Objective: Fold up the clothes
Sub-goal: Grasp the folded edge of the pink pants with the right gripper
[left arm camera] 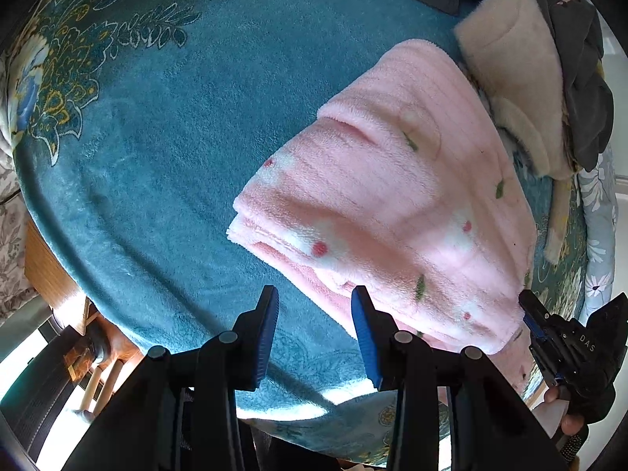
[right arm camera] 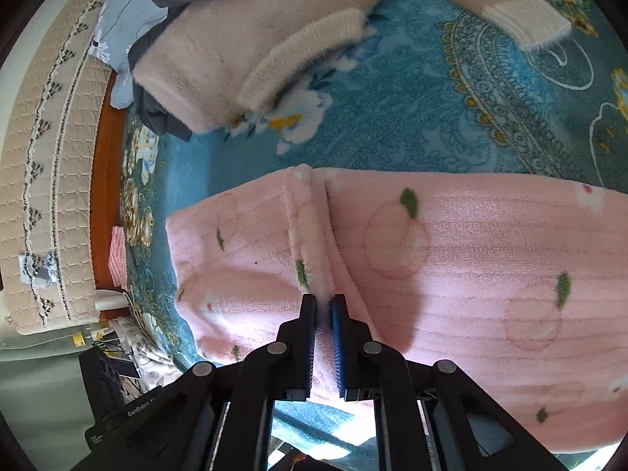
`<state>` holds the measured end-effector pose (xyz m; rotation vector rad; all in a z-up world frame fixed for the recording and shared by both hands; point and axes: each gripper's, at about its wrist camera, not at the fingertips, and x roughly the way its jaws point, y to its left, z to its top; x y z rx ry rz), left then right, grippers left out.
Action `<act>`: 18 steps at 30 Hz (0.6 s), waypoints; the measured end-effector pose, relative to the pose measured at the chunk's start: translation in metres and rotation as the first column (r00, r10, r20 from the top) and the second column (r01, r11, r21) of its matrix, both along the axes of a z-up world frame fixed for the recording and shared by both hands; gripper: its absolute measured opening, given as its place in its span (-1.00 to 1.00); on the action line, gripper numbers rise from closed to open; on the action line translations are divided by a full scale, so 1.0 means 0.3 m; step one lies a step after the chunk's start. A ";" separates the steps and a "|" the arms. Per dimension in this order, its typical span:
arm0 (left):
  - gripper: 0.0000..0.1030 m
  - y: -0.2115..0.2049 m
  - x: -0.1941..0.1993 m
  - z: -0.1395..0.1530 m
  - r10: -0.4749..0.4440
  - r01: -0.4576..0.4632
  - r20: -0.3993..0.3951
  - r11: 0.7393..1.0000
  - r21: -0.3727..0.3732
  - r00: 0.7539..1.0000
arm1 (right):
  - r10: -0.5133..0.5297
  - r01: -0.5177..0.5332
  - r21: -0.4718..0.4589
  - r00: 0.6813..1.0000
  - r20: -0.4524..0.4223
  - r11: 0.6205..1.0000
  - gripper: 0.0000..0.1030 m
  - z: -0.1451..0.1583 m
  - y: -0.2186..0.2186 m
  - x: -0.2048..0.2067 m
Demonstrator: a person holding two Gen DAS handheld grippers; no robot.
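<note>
Surface: teal blanket (left arm camera: 165, 149) with floral print covers a bed; wooden frame (left arm camera: 51, 274) shows at 8 o'clock in the left wrist view.
Far left, right wrist view: quilted beige cover (right arm camera: 43, 180) runs along 9 o'clock, past a strip of orange-brown wood (right arm camera: 104, 196); clutter of small items at 8 o'clock, too small to tell.
Left gripper (left arm camera: 314, 333): jaws stand wide apart, nothing between them; blue pads (left arm camera: 363, 337) face inward. It hovers over bare blanket, its right finger just beside the near edge of the pink garment.
Pink garment (left arm camera: 396, 196): fleece with red dots, green leaves and white patches, folded into layers, lying flat on the blanket from centre toward 4 o'clock in the left wrist view; layered edge faces 8 o'clock.
Right gripper (right arm camera: 324, 302): jaws narrow, pinched on a raised ridge of the pink garment (right arm camera: 471, 259) at the near edge; fabric shows between the pads. Same tool appears in the left wrist view at 4 o'clock (left arm camera: 528, 316), against the garment's corner, with a hand (left arm camera: 565, 416) on its grip.
Beige sweater (right arm camera: 235, 55): fluffy, ribbed cuffs, lying beyond the pink garment at 12 o'clock in the right wrist view; one sleeve reaches toward 1 o'clock.
Grey clothes (left arm camera: 581, 78): heaped on and behind the sweater, at 2 o'clock in the left wrist view.
</note>
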<state>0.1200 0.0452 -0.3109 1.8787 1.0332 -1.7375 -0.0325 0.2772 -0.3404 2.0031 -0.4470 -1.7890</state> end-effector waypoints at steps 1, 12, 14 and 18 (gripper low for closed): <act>-0.24 -0.012 -0.006 -0.006 0.017 -0.017 -0.001 1.000 -0.001 1.000 | -0.004 0.004 0.001 1.000 0.003 1.000 -0.60 -0.006 0.007 0.000; -0.12 -0.225 0.118 -0.152 0.539 -0.525 -0.013 0.824 0.211 0.842 | -0.090 0.098 -0.045 0.985 0.148 0.994 -0.02 -0.142 0.038 0.023; -0.12 -0.244 0.133 -0.180 0.609 -0.583 -0.022 0.768 0.264 0.793 | -0.099 0.106 -0.038 0.983 0.154 0.994 -0.02 -0.153 0.036 0.025; -0.14 -0.260 0.136 -0.223 0.729 -0.671 -0.029 0.645 0.367 0.684 | -0.118 0.128 -0.047 0.977 0.176 0.991 -0.04 -0.160 0.027 0.034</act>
